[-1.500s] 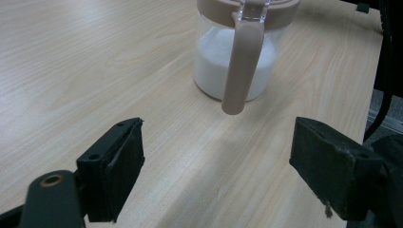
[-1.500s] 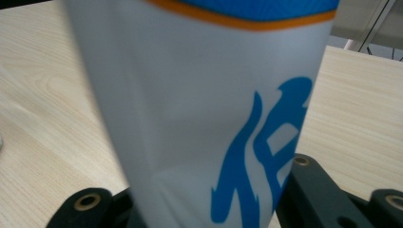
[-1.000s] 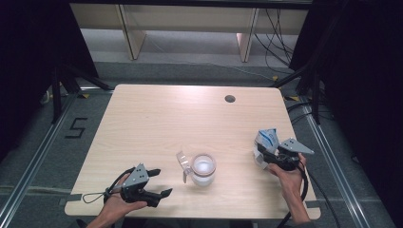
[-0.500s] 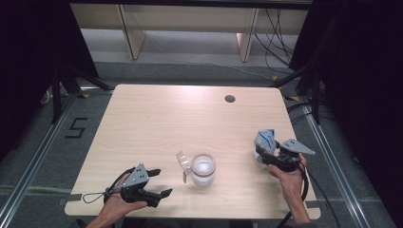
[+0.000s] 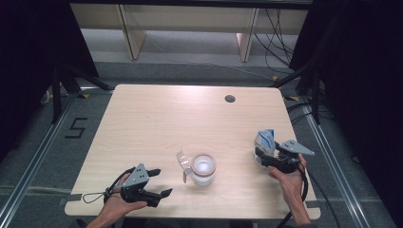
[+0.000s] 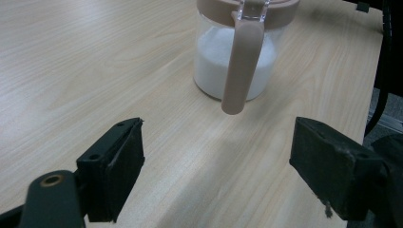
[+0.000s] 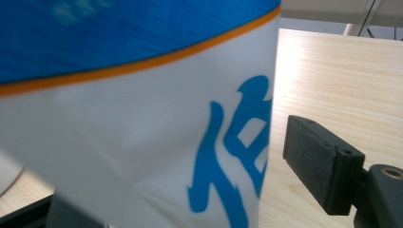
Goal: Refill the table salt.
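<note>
Your right gripper (image 5: 264, 159) sits at the right of the high view, near the table's (image 5: 157, 118) right edge, and the white and blue bag (image 5: 264, 141) stands upright at its tips. In the right gripper view the bag (image 7: 138, 109) is very close to the camera. Its top part is blue, then comes a thin orange line, then white with a large blue character printed on it; I cannot read this character, and the pale writing on the blue part is too blurred. The jaws have just been opening: the right pad stands a little apart from the bag's side, so the bag is between the jaws but not pressed.

Your left gripper (image 5: 159, 183) lies low at the lower left of the high view, its jaws wide apart with nothing between them. In the left gripper view it faces the glass jar (image 6: 236, 54) with white powder inside, a beige lid and a beige handle hanging down its front. In the high view this jar (image 5: 203, 169) stands in the lower middle, between your two grippers.
</note>
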`<action>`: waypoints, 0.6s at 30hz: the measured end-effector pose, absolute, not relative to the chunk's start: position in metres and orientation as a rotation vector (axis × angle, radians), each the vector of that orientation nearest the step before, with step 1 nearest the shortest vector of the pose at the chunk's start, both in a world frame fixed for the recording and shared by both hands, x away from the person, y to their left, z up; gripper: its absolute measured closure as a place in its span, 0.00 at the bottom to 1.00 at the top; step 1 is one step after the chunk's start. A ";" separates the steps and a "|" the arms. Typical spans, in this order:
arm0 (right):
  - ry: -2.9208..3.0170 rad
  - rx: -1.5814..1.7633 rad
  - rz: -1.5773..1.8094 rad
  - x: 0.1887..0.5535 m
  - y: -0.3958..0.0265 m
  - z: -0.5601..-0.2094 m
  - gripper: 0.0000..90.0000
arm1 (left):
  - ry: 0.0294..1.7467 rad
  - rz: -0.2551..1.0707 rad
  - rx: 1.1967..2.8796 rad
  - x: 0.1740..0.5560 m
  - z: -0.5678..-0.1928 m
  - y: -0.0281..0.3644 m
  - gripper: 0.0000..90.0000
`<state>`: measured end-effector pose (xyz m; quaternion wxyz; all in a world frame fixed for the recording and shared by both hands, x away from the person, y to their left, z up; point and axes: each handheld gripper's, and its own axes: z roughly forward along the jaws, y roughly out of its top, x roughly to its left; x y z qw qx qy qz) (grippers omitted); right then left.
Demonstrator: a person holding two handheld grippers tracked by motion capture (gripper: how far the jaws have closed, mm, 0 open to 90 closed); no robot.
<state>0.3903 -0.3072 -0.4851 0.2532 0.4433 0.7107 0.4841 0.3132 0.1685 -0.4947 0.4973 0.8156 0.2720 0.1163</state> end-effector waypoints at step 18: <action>1.859 1.246 1.364 0.364 -0.311 -0.477 0.28 | 0.659 0.286 1.983 0.314 -0.495 0.169 0.20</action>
